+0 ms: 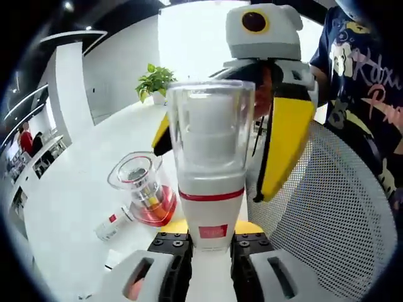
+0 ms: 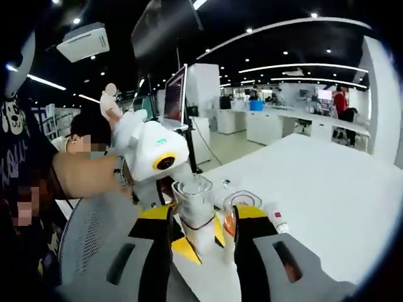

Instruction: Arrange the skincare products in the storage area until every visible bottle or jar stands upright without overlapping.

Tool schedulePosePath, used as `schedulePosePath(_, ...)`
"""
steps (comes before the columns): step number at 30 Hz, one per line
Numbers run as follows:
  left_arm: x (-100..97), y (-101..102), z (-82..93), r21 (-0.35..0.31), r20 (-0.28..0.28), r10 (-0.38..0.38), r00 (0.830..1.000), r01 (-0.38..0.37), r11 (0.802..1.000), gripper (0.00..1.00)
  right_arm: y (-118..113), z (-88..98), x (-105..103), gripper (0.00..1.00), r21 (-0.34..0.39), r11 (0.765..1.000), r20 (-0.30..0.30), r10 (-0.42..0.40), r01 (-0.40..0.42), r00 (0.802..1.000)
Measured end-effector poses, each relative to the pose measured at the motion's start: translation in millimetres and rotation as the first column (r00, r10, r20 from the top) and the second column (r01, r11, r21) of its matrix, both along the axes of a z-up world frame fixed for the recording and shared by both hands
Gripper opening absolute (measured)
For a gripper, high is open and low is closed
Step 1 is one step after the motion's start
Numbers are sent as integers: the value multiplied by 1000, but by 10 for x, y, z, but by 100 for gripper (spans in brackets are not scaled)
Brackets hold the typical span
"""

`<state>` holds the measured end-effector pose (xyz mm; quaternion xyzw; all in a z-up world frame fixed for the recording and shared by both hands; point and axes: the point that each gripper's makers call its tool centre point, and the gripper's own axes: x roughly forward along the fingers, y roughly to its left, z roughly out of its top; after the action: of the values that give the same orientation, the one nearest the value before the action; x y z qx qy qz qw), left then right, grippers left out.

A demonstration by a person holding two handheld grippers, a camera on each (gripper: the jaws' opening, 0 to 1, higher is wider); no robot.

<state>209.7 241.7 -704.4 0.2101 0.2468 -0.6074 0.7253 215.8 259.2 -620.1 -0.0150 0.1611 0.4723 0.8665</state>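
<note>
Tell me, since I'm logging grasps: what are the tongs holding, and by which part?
The left tongs grip the white bottle by its lower body, under the red band. The right tongs look open, holding nothing.

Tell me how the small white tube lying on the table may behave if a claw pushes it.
The small white tube lies on its side on the smooth white table, so it would probably roll or slide easily. It looks slim and light, so a gentle push may send it far. It lies near the red jar and might bump it.

Pink script on the person's dark shirt (image 1: 368,75) at the upper right of the left gripper view, too cut off to read, red label on the white bottle (image 1: 213,231) too small to read
</note>
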Motion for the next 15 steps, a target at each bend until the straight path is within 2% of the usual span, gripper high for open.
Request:
schedulePosePath(6, 51, 29, 26, 11, 9, 61, 998, -61, 998, 21, -3, -64, 22, 27, 16, 997, -35, -79, 79, 996)
schedulePosePath(8, 63, 25, 29, 22, 9, 89, 996, -90, 996, 21, 20, -47, 16, 26, 34, 996, -40, -76, 78, 996)
schedulePosePath(10, 67, 31, 13, 49, 11, 116, 993, -117, 992, 21, 49, -45, 15, 26, 50, 994, -57, -90, 93, 994)
schedulePosePath(11, 77, 52, -17, 90, 20, 133, 991, -134, 987, 21, 69, -49, 15, 26, 50, 994, -66, -98, 102, 993)
schedulePosePath(14, 95, 45, -32, 129, 41, 164, 986, -168, 977, 21, 49, 4, 70, 26, 85, 982, -75, -160, 166, 984)
schedulePosePath(15, 91, 32, -20, 122, 42, 169, 985, -173, 977, 21, 27, 14, 91, 24, 99, 975, -98, -190, 200, 977)
